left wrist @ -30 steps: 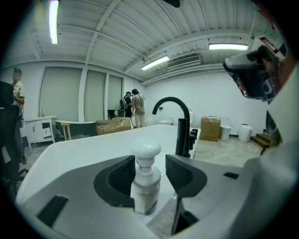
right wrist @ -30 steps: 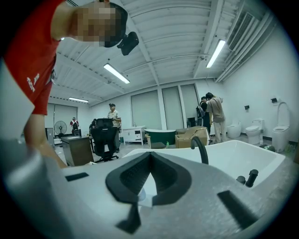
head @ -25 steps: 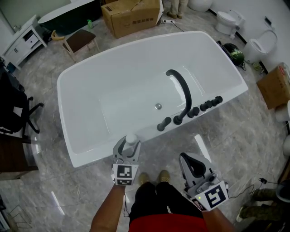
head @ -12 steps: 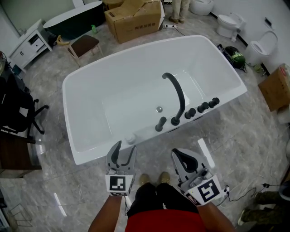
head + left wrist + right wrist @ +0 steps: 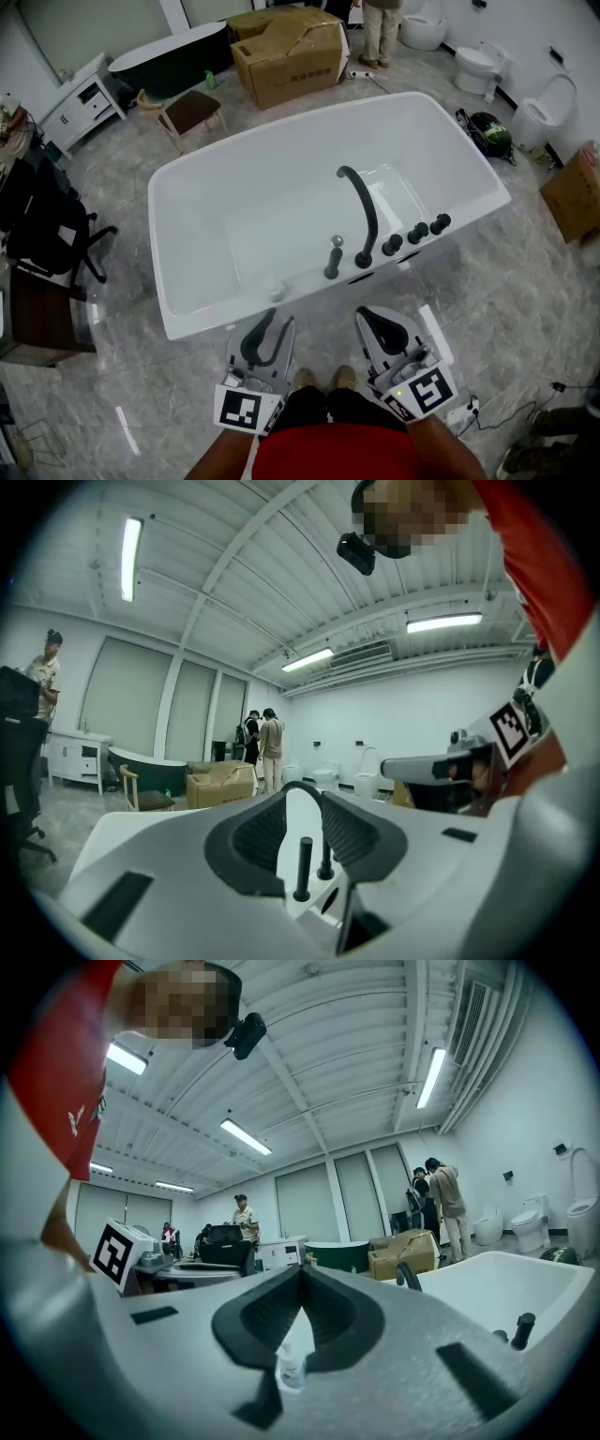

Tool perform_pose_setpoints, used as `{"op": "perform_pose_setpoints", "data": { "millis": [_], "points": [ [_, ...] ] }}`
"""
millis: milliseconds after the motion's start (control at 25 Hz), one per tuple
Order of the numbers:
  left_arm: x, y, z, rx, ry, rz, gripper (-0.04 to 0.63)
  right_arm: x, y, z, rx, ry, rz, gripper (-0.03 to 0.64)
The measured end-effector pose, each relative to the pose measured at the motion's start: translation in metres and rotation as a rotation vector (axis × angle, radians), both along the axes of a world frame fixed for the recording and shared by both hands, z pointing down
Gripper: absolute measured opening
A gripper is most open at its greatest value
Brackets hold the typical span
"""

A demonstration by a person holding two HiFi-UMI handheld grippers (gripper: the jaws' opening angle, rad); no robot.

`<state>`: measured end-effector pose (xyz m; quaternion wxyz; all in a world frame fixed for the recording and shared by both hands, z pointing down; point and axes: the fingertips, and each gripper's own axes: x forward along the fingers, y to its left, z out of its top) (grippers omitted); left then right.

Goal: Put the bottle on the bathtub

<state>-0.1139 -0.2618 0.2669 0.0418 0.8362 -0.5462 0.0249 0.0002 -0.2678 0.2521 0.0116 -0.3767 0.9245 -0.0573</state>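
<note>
The small white bottle (image 5: pixel 275 290) stands upright on the near rim of the white bathtub (image 5: pixel 216 317), left of the black faucet (image 5: pixel 361 202). My left gripper (image 5: pixel 277 321) is held back from the rim, a little nearer me than the bottle. Its jaws have just been closing but still stand apart, with nothing between them. In the left gripper view the left gripper (image 5: pixel 300 799) frames the faucet posts. My right gripper (image 5: pixel 367 315) hovers to the right, shut and empty. The right gripper (image 5: pixel 302 1269) has its tips touching, and the bottle (image 5: pixel 292 1366) shows beyond the gap below them.
Black knobs (image 5: pixel 412 232) line the tub's near rim. Behind the tub are a cardboard box (image 5: pixel 286 42), a dark tub (image 5: pixel 169 56), a small chair (image 5: pixel 192 112) and a standing person (image 5: pixel 380 28). Toilets (image 5: pixel 548 98) are at the right, an office chair (image 5: pixel 47 234) at the left.
My left gripper let go of the bottle, drew back toward me and rose, and its jaws narrowed. The bottle stays on the rim. My right gripper rose slightly.
</note>
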Motion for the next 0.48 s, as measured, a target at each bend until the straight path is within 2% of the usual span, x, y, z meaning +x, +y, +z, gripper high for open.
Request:
{"op": "perform_pose_setpoints", "data": {
  "millis": [200,480],
  "points": [
    [0.011,0.011,-0.035,0.05,0.025,0.028,0.04,0.004,0.013,-0.018,0.032,-0.025,-0.001,0.003],
    [0.035,0.02,-0.061,0.083,0.026,0.087,0.012,0.004,0.027,-0.045,0.095,-0.055,-0.011,0.003]
  ]
}}
